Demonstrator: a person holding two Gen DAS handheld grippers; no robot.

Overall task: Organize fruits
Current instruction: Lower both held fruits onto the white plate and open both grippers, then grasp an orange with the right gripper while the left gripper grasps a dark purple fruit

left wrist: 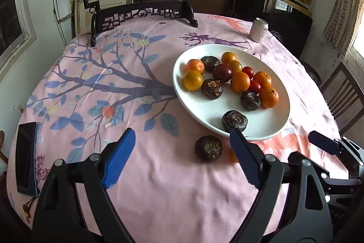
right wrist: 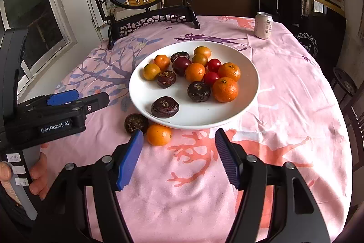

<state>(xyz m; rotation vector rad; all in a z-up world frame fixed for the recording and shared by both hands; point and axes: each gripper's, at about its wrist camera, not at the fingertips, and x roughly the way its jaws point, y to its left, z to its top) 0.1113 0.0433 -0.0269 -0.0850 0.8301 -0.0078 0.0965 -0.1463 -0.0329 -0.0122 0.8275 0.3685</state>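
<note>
Your left gripper [left wrist: 179,147] is spread wide and empty, with the dark water chestnut [left wrist: 208,148] on the cloth between its fingers, just short of the white plate [left wrist: 193,106]; it looks hard, light and knobbly, so take it across its flat sides; right of it the mandarin [right wrist: 159,134] touches the plate rim, soft-skinned and prone to roll, probably light; your right gripper [right wrist: 179,149] gapes empty just beside it
</note>
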